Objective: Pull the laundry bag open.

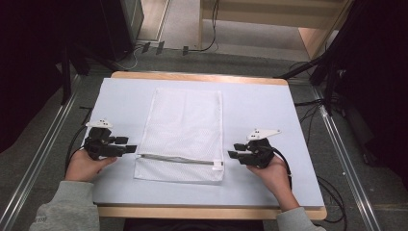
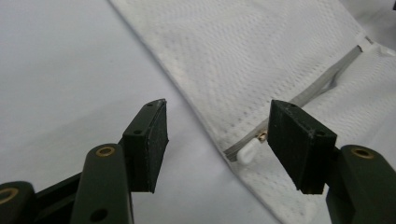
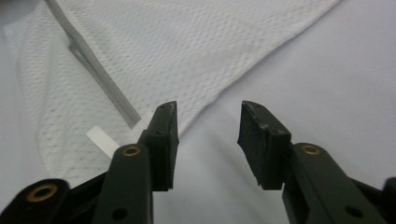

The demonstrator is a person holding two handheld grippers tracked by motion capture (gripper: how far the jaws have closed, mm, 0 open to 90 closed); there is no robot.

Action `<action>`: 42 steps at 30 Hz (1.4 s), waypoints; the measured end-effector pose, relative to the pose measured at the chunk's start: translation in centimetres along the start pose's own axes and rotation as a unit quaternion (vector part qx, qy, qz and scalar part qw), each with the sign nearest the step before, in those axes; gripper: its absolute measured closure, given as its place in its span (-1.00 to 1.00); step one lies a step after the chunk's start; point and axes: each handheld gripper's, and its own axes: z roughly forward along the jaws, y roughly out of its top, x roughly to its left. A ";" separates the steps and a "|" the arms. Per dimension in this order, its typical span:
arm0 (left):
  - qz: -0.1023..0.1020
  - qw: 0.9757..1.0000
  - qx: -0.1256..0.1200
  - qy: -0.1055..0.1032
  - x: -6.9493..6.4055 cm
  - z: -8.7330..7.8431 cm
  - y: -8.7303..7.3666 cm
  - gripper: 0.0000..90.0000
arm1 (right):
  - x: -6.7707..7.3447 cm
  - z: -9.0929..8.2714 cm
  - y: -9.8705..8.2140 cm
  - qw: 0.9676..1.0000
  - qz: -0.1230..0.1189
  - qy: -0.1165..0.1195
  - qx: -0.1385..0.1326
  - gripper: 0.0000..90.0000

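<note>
We see white mesh bag [image 1: 185, 132] flat on bench [image 1: 288, 183], zipper near us. Left hand-held gripper [image 1: 129, 145] and right hand-held gripper [image 1: 234, 150] both open, empty, beside zipper ends, likely after letting go.

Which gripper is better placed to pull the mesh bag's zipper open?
Left. The zipper pull lies just ahead of the open left gripper. The right gripper faces the far zipper end.
</note>
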 end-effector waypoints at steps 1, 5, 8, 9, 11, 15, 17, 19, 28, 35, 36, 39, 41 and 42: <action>-0.005 1.000 -0.004 0.001 0.2 -0.1 0.0 -0.17 | -0.2 -0.1 -0.1 1.000 -0.002 -0.002 -0.001 0.21; -0.021 1.000 -0.011 0.013 0.9 -0.5 -0.3 -0.19 | -1.2 -0.6 -0.5 1.000 0.006 -0.015 -0.005 0.10; -0.029 0.999 -0.011 0.024 1.4 -0.6 -0.4 -0.21 | -1.8 -1.0 -0.7 1.000 0.015 -0.022 -0.007 0.01; -0.031 0.999 -0.012 0.027 1.5 -0.6 -0.4 -0.21 | -2.0 -1.0 -0.8 1.000 0.015 -0.025 -0.008 -0.03; -0.033 0.999 -0.010 0.030 1.7 -0.6 -0.5 -0.23 | -2.4 -1.1 -1.0 0.999 0.017 -0.033 -0.010 -0.10; -0.040 0.998 -0.010 0.037 2.1 -0.5 -0.6 -0.29 | -3.0 -1.1 -1.3 0.999 0.024 -0.045 -0.015 -0.18; -0.040 0.998 -0.008 0.041 2.3 -0.5 -0.6 -0.32 | -3.1 -1.1 -1.3 0.998 0.032 -0.047 -0.013 -0.20; -0.041 0.998 -0.004 0.042 2.4 -0.4 -0.7 -0.33 | -3.1 -1.0 -1.3 0.998 0.032 -0.047 -0.012 -0.21; -0.044 0.998 -0.002 0.046 2.5 -0.4 -0.7 -0.33 | -3.2 -0.8 -1.4 0.998 0.034 -0.048 -0.007 -0.23; -0.043 0.998 -0.001 0.048 2.5 -0.4 -0.7 -0.33 | -3.3 -0.7 -1.5 0.998 0.037 -0.047 -0.002 -0.24; -0.044 0.998 -0.001 0.049 2.5 -0.4 -0.7 -0.33 | -3.2 -0.6 -1.5 0.998 0.037 -0.047 -0.001 -0.24; -0.045 0.998 -0.003 0.050 2.5 -0.3 -0.7 -0.33 | -3.3 -0.6 -1.5 0.998 0.037 -0.047 0.000 -0.25; -0.045 0.998 -0.006 0.048 2.6 -0.4 -0.7 -0.36 | -3.3 -0.6 -1.5 0.998 0.037 -0.047 0.002 -0.26; -0.045 0.998 -0.008 0.048 2.6 -0.4 -0.7 -0.36 | -3.3 -0.5 -1.6 0.998 0.037 -0.046 0.003 -0.28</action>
